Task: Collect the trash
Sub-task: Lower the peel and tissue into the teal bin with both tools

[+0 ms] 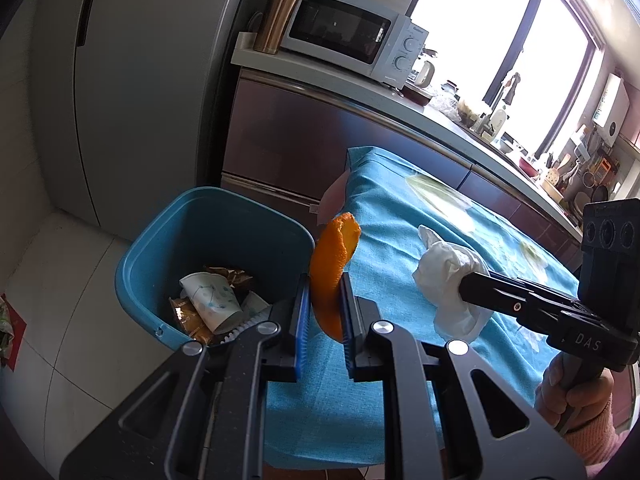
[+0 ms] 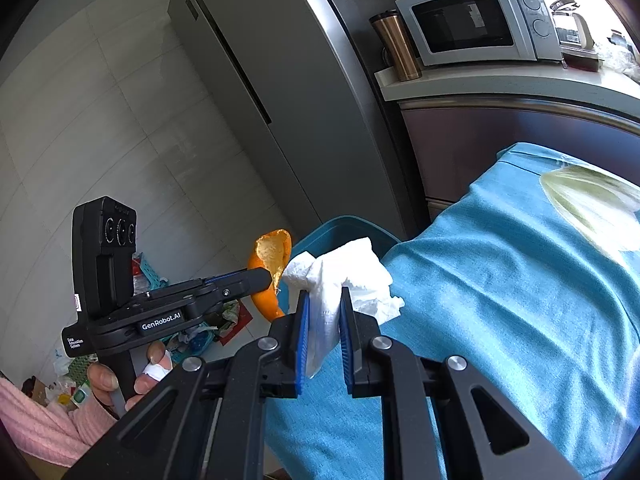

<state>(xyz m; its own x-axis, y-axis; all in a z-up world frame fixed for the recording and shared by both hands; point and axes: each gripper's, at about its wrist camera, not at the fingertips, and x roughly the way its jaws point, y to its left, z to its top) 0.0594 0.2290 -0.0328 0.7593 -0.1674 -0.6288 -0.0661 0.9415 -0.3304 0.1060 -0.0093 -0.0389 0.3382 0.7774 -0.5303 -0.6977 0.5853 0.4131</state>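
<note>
Orange peel (image 1: 334, 264) pinched upright between fingers of left gripper (image 1: 325, 312), held at edge of surface with blue cloth (image 1: 400, 220), just beside rim of blue bin (image 1: 208, 208). Paper cup (image 1: 212, 300) and wrappers (image 1: 192, 320) inside bin. Crumpled white tissue (image 2: 340, 276) clamped between fingers of right gripper (image 2: 325, 320), above cloth, near peel. Microwave (image 1: 352, 32) on counter behind.

Orange peel (image 1: 334, 268), white tissue (image 1: 444, 280), blue bin (image 1: 224, 220), turquoise leaf-printed tablecloth (image 1: 400, 216)
</note>
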